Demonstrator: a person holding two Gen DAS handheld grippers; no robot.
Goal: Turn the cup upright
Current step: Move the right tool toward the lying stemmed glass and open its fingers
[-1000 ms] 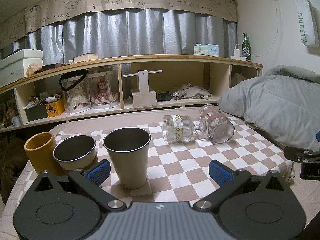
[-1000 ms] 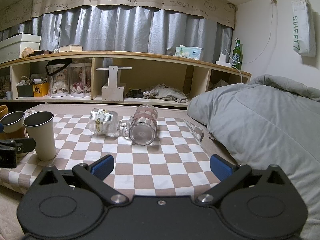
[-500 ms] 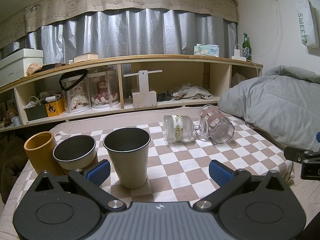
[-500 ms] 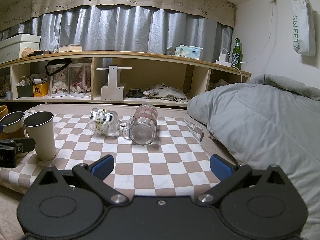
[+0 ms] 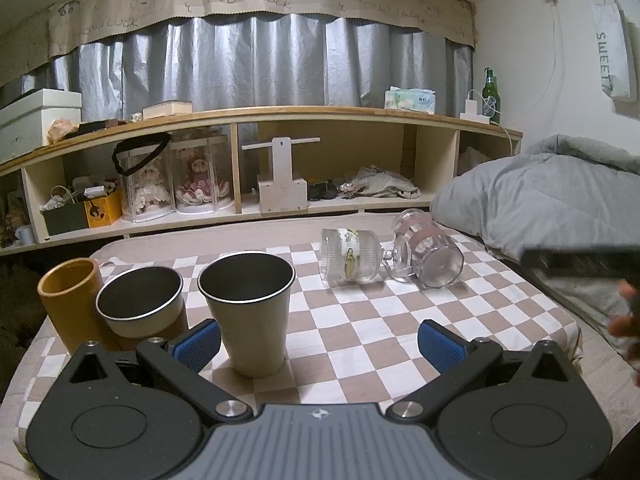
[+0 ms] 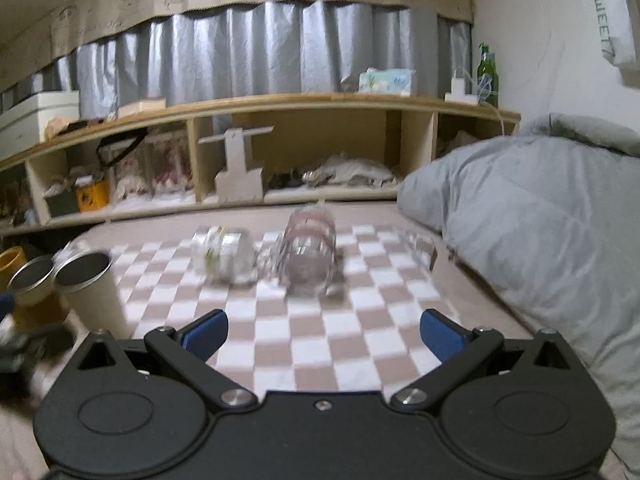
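Checkered cloth (image 5: 360, 320) in brown and white covers the work surface, with a wooden shelf unit (image 5: 280, 114) and grey curtains across the upper half of both frames.

Left wrist view, sharp: the left gripper (image 5: 318, 338) sits at lower centre, its blue-padded fingers spread wide and holding nothing. A metal tumbler (image 5: 250, 312) stands upright just beside the left finger. Left of it stand a shorter metal cup (image 5: 140, 304) and an orange cylinder (image 5: 72, 300). Right of centre, two clear glass cups lie on their sides, touching or nearly so: a ribbed glass (image 5: 350, 256) and a handled glass mug (image 5: 430, 254) with its mouth toward the camera. A grey duvet (image 5: 540, 200) fills the right edge. A dark blurred object crosses the right edge; it cannot be identified.

Right wrist view, motion-blurred: the right gripper (image 6: 323, 330) is likewise spread wide and empty. The handled glass mug (image 6: 310, 256) lies at frame centre, beyond the fingertips and apart from them, with the ribbed glass (image 6: 222, 254) to its left. The orange cylinder is cut off at the left edge here.
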